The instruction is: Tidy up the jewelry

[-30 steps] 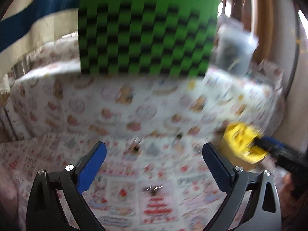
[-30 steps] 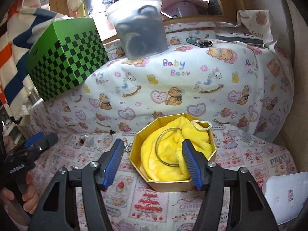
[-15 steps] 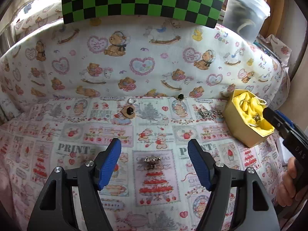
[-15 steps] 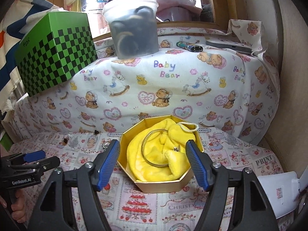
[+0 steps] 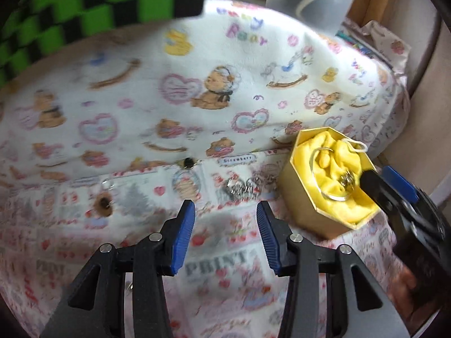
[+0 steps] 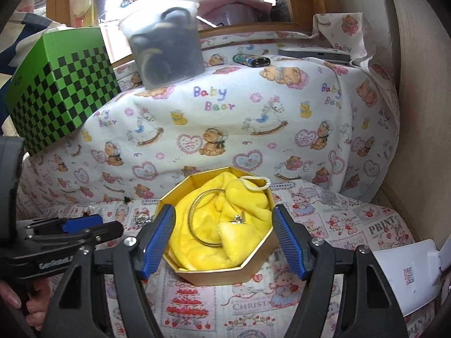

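Observation:
A gold octagonal box lined with yellow cloth holds a silver bangle and a small sparkly ring; it also shows in the left wrist view. My right gripper is open and empty, its fingers on either side of the box. My left gripper is open and empty above the printed cloth, left of the box. Ahead of it lie a silver chain piece, a brown pendant and a small dark stud.
A green checkered box and a clear tub stand on the raised ledge behind. A lighter and a flat grey device lie there too. A white card lies at the right. A wall is at the right.
My left gripper has moved right and forward, closer to the chain piece and the box, and its jaws have narrowed. My right gripper has come slightly closer to the box.

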Demonstrator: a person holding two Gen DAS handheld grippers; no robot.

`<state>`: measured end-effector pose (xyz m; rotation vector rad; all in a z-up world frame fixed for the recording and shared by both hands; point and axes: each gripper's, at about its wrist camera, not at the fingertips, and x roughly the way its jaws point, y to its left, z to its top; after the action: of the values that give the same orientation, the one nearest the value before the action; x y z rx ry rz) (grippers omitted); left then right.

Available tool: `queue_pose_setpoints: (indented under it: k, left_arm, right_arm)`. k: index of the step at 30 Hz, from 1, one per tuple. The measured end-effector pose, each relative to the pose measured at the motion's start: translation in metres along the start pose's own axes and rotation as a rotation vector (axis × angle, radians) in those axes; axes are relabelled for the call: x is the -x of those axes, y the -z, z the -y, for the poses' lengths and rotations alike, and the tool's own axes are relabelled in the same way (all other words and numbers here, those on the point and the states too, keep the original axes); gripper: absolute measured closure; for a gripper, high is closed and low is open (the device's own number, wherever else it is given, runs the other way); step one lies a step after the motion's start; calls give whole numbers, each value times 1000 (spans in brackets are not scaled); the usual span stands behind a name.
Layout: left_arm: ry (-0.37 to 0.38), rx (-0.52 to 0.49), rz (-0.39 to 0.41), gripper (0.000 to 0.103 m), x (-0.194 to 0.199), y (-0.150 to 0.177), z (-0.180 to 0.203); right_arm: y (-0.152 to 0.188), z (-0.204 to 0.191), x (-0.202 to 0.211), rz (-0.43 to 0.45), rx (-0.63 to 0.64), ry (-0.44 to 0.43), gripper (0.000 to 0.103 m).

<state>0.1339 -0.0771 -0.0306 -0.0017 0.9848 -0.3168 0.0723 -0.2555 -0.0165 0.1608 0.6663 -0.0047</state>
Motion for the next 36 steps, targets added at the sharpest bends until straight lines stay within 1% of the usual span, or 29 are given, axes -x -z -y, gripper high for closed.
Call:
queue_pose_setpoints:
  k: [1,2,3,4,5,7,8,10,11,12,13,14,15,16,18,21,27,28,30,31,32,34,36]
  left_arm:
    - [17,13,-7,59,-5,-4,1]
    - [39,27,-13,62,-11,-7,1]
    - [51,40,-19,68,-15,-10,1]
    - [52,51,-17,72,-20,-11,2]
    - [55,53,-14,73,-23,-13,3]
    - [56,45,-19,74,-30,-15,9]
    - [38,37,-28,73,-34,-16,12]
    - [-43,10,-60,77,-44,-16,19]
    - [-73,-8,-49,77,-44,-16,23]
    - [-88,-17,-59,80,-44,-16,25]
    - [-91,-13,-66,83,-43,-16,26]
    - [-88,-8,-71,91,-41,-16,26]
    - [-81,-7,-73,102,-38,-14,25]
    - [-81,-9,-73,101,-31,-10,24]
    - [-108,-23,-66,102,-22,-3,22]
    - [-129,-27,-56,102,-6,12,12]
    - [-140,27,6,102,37,26,-9]
    - [-157,24,26,102,47,28,-11]
    - [-240,-4,92,102,68,32,-15]
    - [-269,-11,125,102,79,30,-17]
    - [-268,-4,145,102,88,32,-21]
    - [-222,24,175,102,106,36,-29]
    - [-192,38,204,102,123,38,-45]
  right_arm:
    - [-1,2,0,2,-5,4,34]
    - [-1,4,-1,2,-12,5,34]
    - [-2,5,-1,1,-19,5,34]
    - [-2,7,-1,-1,-29,3,34]
    - [-3,7,-1,-1,-34,3,34]
    - [-3,9,0,1,-42,0,34]
    - [-3,10,0,2,-44,0,34]
    - [-3,10,1,4,-50,-3,34]
    - [-3,10,1,3,-50,-6,34]
    - [-3,9,1,3,-46,-5,34]
    - [-3,8,1,2,-41,-2,34]
    - [-2,7,1,1,-37,0,34]
    - [-2,6,0,0,-33,3,34]
    - [-1,5,0,-1,-30,4,34]
    - [-1,4,0,1,-28,6,34]
    - [-1,3,3,13,-28,7,34]
    - [-1,2,5,21,-17,20,34]
    - [-1,2,5,24,-14,28,34]
    - [-1,2,6,31,-9,37,34]
    - [-1,2,6,34,-7,38,34]
    - [-1,2,7,37,-6,38,34]
    - [-1,2,8,38,-4,33,34]
    - [0,1,8,41,0,30,34]
